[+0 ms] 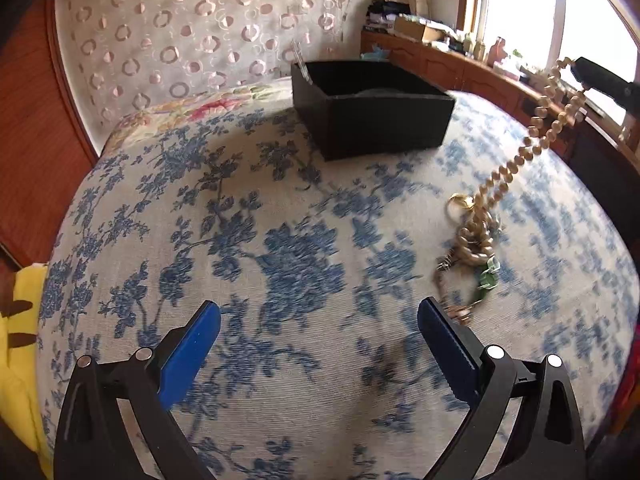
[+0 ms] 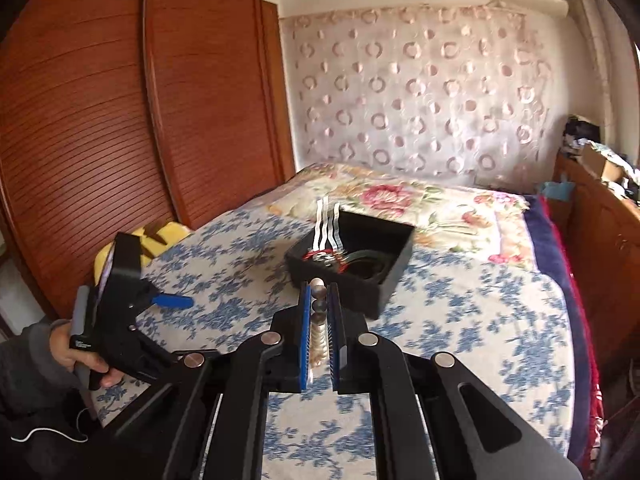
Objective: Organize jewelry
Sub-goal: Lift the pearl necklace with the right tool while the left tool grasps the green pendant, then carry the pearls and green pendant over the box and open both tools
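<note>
Bead necklace (image 1: 516,160): one end is clamped in the right gripper (image 2: 319,320), whose blue-padded fingers (image 2: 305,344) stand nearly together with the beads pinched between them. From there the strand hangs in a doubled line down to the bed (image 1: 280,200), above the bed's right side as the left wrist view shows it. Its lower end is still on the bedspread, in a small heap of jewelry (image 1: 472,256) that includes a gold ring-shaped piece, a dull chain and green stones. Individual pieces in the heap are blurred and cannot be separated with certainty.

Black box (image 1: 372,108): open-topped, standing on the bed towards the headboard end, well apart from the heap. In the right wrist view it (image 2: 360,272) holds red and dark items and pale strips that stick up at one corner; what they are cannot be told.

Left gripper (image 1: 320,344): fingers (image 1: 192,348) spread wide, nothing between them, held above the blue floral bedspread near the foot-end edge, just beside the heap's near end. A hand (image 2: 76,356) holds it by the handle.

Surroundings: a wooden wardrobe (image 2: 120,120) beside the bed, a circle-patterned curtain (image 2: 420,100) behind the headboard end.
</note>
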Tool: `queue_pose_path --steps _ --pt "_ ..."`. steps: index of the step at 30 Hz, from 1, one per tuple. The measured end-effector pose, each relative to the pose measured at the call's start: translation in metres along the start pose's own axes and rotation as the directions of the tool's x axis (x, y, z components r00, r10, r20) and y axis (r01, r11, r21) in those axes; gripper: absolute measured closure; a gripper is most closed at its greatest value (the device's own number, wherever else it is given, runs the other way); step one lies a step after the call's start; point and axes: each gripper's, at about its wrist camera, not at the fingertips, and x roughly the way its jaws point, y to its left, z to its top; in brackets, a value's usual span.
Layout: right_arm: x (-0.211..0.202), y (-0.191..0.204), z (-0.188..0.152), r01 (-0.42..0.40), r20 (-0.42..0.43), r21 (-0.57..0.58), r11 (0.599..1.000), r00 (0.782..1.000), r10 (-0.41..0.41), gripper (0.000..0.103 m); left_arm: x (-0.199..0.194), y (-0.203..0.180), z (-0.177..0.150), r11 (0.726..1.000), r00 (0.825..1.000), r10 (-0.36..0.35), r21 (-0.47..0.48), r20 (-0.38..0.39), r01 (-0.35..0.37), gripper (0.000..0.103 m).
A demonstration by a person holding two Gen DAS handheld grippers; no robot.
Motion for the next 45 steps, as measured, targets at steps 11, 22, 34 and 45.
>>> queue_pose_path --steps 11,22,34,45 --pt "-0.009 -0.019 -0.006 0.032 -0.002 0.025 0.999 0.999 -0.032 0.094 -0.012 -0.061 0.009 0.985 0.991 -0.135 0.115 0.025 0.131 0.034" --pt "0.006 -0.023 -0.018 0.036 -0.046 0.039 0.999 0.998 -0.034 0.094 0.004 -0.089 0.014 0.968 0.985 -0.17 0.184 -0.02 0.171 0.073" --pt "0.005 -0.026 -0.017 0.041 -0.05 0.043 0.998 0.998 -0.038 0.094 0.006 -0.088 0.012 0.962 0.982 -0.188 0.196 -0.029 0.19 0.092" --pt "-0.011 -0.016 0.015 0.047 0.019 0.003 0.999 0.999 -0.047 0.094 -0.043 -0.066 0.042 0.97 0.968 -0.222 0.126 0.117 0.207 0.092"
